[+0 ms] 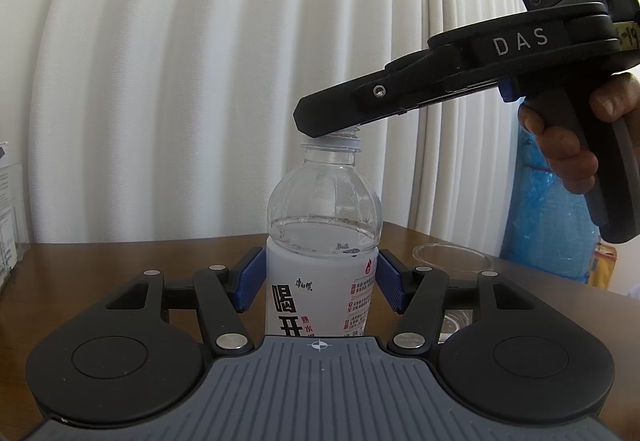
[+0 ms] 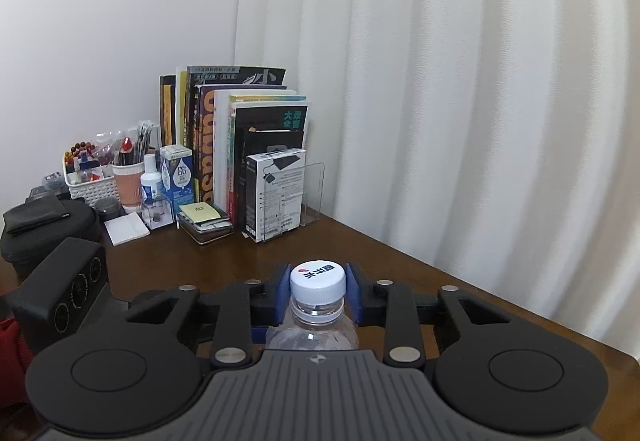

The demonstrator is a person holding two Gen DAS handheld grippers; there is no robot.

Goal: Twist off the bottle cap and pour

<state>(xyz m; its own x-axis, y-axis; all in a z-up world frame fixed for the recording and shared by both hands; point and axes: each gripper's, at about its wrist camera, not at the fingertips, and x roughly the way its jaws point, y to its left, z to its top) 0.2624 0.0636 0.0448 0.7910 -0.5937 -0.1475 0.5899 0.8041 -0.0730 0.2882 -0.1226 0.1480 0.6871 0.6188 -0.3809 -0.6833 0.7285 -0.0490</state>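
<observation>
A clear water bottle (image 1: 323,241) with a white label stands upright on the brown table (image 1: 120,261), about two-thirds full. My left gripper (image 1: 320,281) is shut on its labelled body, blue pads (image 1: 249,281) on both sides. My right gripper (image 2: 319,295) comes down from the upper right in the left wrist view (image 1: 320,129) and is shut on the white cap (image 2: 318,281). The bottle's neck (image 2: 316,307) shows under the cap. In the left wrist view bare thread shows just under the right gripper's fingers, and the cap itself is hidden.
An empty clear glass (image 1: 452,261) stands on the table right of the bottle. Books (image 2: 240,145), a boxed item in an acrylic stand (image 2: 280,193), a basket of small items (image 2: 92,177) and a black case (image 2: 44,229) crowd the far left corner. White curtains (image 2: 440,81) hang behind.
</observation>
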